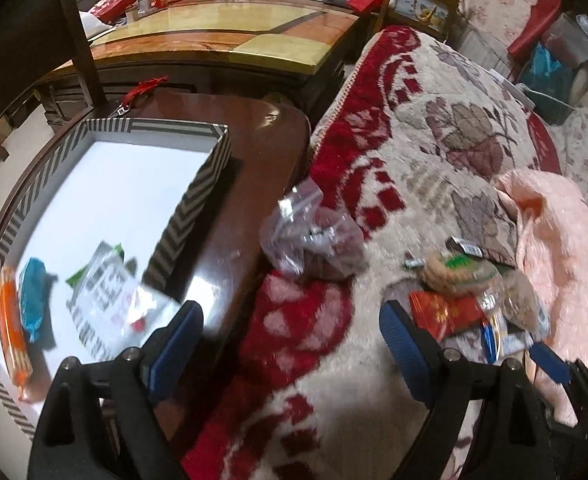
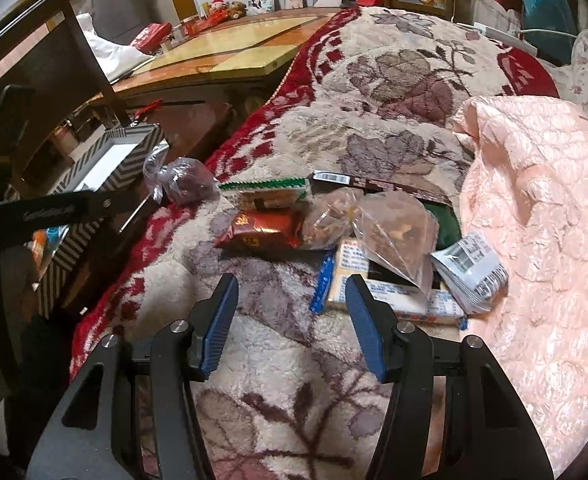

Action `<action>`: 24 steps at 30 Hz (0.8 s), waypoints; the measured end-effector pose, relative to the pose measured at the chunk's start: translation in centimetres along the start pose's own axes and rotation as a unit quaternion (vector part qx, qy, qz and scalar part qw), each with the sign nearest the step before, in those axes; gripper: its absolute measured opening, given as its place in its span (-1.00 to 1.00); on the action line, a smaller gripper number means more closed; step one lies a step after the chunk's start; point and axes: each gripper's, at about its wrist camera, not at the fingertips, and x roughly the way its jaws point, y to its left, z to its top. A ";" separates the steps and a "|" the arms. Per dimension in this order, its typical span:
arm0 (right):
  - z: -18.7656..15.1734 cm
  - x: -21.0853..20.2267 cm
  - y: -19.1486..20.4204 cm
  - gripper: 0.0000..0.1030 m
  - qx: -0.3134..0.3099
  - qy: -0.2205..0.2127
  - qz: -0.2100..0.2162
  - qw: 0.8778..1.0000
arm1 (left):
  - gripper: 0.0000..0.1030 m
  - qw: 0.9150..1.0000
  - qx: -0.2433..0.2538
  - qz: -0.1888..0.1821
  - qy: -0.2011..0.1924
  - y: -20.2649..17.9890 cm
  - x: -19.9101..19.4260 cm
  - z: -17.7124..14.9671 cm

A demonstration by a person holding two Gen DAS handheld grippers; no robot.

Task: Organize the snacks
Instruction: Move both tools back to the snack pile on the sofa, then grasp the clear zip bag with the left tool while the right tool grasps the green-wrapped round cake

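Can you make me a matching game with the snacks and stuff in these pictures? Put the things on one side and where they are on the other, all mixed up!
Things:
1. orange packet
2. clear bag of dark red fruit
3. red snack packet
4. striped box

Places:
A. on the dark wooden table
B. in the snack pile on the blanket, below the green-edged packet
C. inside the box, along its left wall
D. alone on the blanket, near the table's edge

Pairs: 1-C, 2-D, 3-B, 4-A
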 end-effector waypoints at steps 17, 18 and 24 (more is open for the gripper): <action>4.1 3.0 0.8 0.25 -0.036 0.002 0.010 0.999 | 0.80 0.999 0.028 0.024 0.030 -2.0 5.0 3.4; 4.3 3.2 0.8 0.25 -0.037 0.003 0.009 0.999 | 0.80 0.999 0.029 0.024 0.032 -2.1 5.2 3.4; 5.8 4.9 1.0 0.25 -0.042 0.010 0.015 0.999 | 0.80 0.998 0.039 0.019 0.041 -2.7 6.2 3.5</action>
